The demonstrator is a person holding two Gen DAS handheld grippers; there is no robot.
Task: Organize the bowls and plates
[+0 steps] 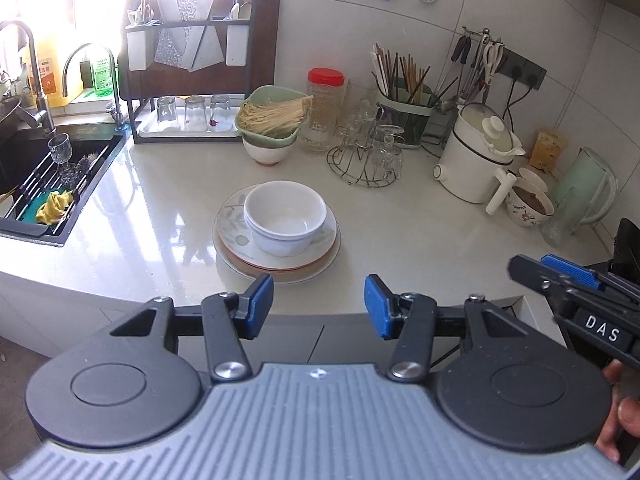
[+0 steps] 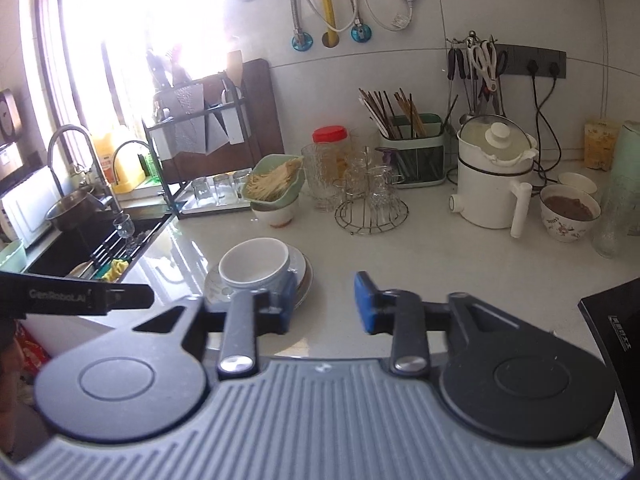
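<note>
Two nested white bowls (image 1: 285,218) sit on a stack of plates (image 1: 276,264) near the counter's front edge; the top plate has a leaf pattern. The stack also shows in the right wrist view, bowls (image 2: 256,266) on plates (image 2: 302,276). My left gripper (image 1: 319,306) is open and empty, just in front of the stack above the counter edge. My right gripper (image 2: 325,300) is open and empty, to the right of the stack; it shows at the right in the left wrist view (image 1: 560,276).
A sink (image 1: 44,184) with a rack and yellow cloth lies at the left. Behind the stack stand a green basket of noodles (image 1: 274,116) on a bowl, glasses on a wire rack (image 1: 366,160), a white electric pot (image 1: 476,156) and a filled floral bowl (image 1: 530,206).
</note>
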